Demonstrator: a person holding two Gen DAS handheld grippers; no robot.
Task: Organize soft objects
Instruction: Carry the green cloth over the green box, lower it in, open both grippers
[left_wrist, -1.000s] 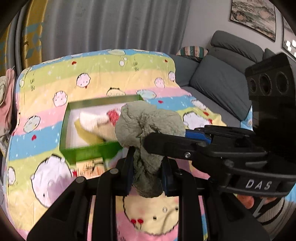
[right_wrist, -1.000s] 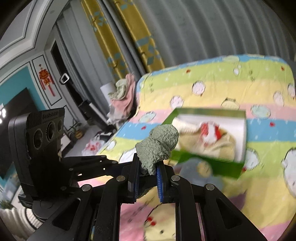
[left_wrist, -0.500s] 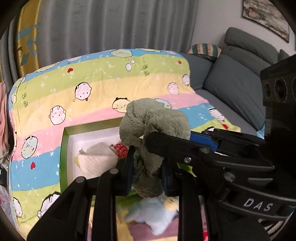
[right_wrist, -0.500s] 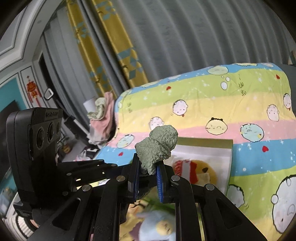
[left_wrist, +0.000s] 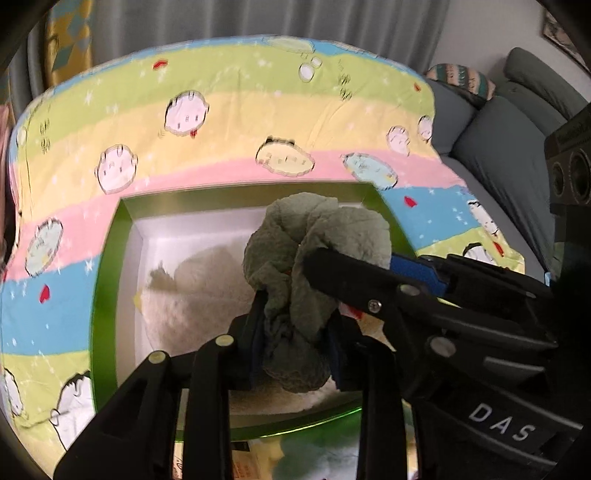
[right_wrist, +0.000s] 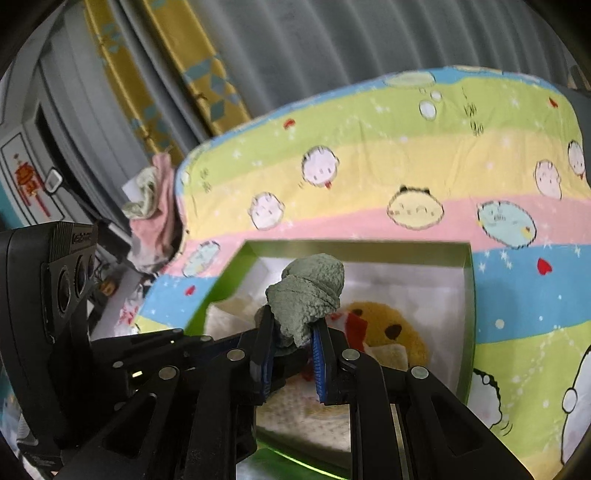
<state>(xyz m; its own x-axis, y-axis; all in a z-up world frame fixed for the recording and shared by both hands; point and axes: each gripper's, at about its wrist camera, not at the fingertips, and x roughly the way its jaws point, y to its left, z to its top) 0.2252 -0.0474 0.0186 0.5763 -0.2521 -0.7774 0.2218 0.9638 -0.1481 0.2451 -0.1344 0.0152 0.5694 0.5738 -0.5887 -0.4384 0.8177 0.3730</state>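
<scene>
Grey-green crumpled cloth (left_wrist: 314, 251) hangs over the green box (left_wrist: 107, 280) beneath both grippers, its ends between the opening jaws of the left gripper (left_wrist: 295, 343) and the clamped right gripper (right_wrist: 291, 347)

My tongs hang over the open green box (left_wrist: 110, 295). Its floor is crowded by a cream plush (left_wrist: 199, 291) and yellow plush (right_wrist: 388, 328); bare white lining (right_wrist: 406, 280) remains along the far wall.
</scene>
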